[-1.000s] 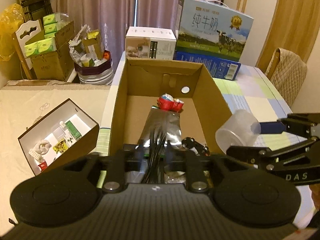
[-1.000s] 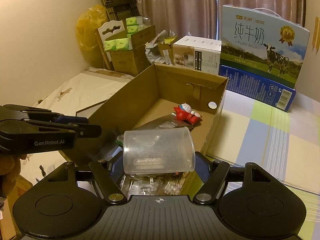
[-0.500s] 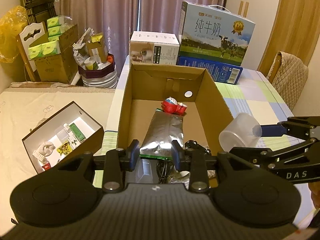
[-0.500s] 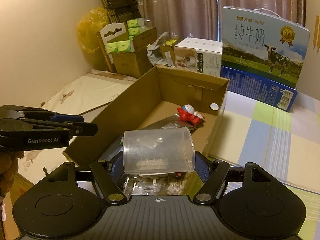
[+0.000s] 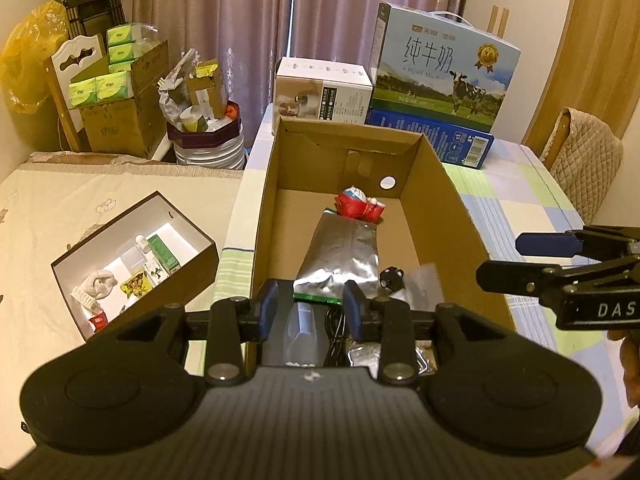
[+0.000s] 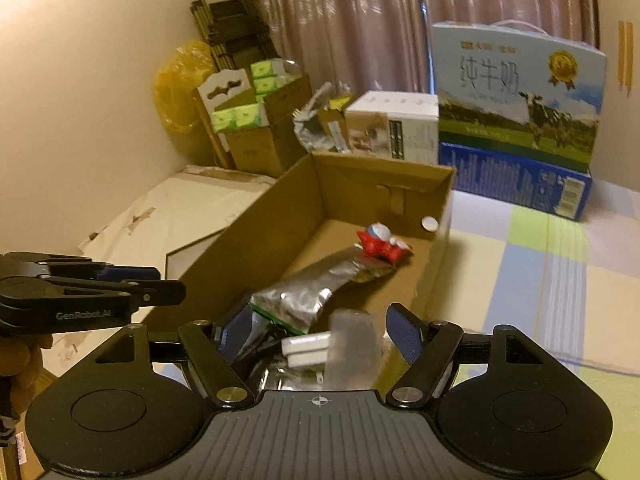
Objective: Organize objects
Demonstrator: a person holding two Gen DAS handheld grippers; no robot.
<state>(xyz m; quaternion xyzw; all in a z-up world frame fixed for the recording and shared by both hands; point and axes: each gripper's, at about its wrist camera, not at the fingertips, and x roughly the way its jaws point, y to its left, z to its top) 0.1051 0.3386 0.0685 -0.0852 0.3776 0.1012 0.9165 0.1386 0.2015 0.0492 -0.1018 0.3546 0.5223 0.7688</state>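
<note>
Between our right gripper's (image 6: 316, 330) widening, opening jaws at lower centre, a blurred clear plastic cup (image 6: 352, 344) sits loose, pads not touching it, above the near end of the cardboard box (image 6: 256, 232). Our left gripper (image 5: 311, 310) at lower centre stands partly open and holds nothing. Beyond, a silver foil pouch (image 5: 344, 252) lies along the box floor, a red toy figure (image 5: 358, 206) at its far end. At upper right stands a milk carton case (image 5: 444, 76).
</note>
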